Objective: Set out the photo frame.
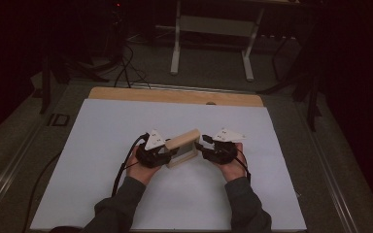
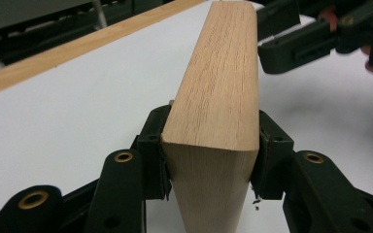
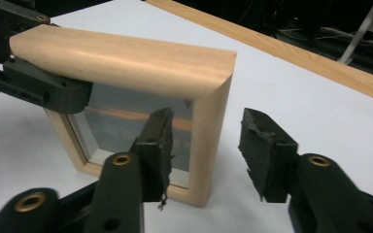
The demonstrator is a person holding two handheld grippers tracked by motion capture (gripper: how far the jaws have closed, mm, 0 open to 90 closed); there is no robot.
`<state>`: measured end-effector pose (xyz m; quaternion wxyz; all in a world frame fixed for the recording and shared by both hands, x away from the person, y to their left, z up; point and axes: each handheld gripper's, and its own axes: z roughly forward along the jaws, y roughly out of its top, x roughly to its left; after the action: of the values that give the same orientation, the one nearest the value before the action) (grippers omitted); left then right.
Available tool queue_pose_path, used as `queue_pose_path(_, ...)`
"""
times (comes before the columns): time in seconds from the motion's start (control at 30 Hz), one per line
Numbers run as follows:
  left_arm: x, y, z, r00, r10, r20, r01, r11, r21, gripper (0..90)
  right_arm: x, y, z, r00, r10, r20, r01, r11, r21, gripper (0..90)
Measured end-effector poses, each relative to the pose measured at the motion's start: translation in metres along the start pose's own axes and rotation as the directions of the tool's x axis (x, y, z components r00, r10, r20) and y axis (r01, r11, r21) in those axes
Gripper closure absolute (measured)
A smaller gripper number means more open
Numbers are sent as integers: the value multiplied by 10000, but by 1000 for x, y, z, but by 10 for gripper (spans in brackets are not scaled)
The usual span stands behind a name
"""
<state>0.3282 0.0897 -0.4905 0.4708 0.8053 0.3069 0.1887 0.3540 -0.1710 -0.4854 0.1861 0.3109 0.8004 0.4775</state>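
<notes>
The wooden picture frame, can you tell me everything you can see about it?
The wooden picture frame is light, pale wood with rounded edges and a thick, deep border. Inside sits a glazed picture with dusky blue and an orange band. It stands upright on the white table, near the middle. The left gripper is shut on one end of its top bar, jaws pressing both faces. The right gripper has one side post between its open jaws, and the pads do not seem to press it.

One wooden picture frame (image 1: 182,147), one white board (image 1: 102,145) and two grippers (image 1: 167,153) (image 1: 205,143).
</notes>
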Motion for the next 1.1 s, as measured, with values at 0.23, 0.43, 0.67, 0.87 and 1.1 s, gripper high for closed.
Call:
queue_pose_path(0.23, 12, -2, 1, 9975, 22, 704, -9, 9998, -184, 587, -1, -2, 6, 9997, -44, -253, 47, 9999, 137, 453)
queue_pose_path(0.43, 16, -3, 3, 9944, -105, 1054, 141, 9993, -338, 592, 1, -1, 13, 9988, -213, -445, 221, 9996, 171, 369)
queue_pose_path(0.67, 11, 1, 9, 9918, 166, 1269, -135, 9996, -252, 600, 1, 5, 19, 9968, -273, -752, 286, 9994, 173, 274)
queue_pose_path(0.87, 11, 1, 10, 9878, 416, 1503, -378, 9989, -284, 602, -1, 5, 21, 9954, -275, -922, 294, 9994, 200, 245)
queue_pose_path(1.1, 15, 0, 10, 9794, 566, 1939, -496, 9979, -407, 603, -5, 6, 23, 9902, -67, -1391, 110, 9995, 297, 213)
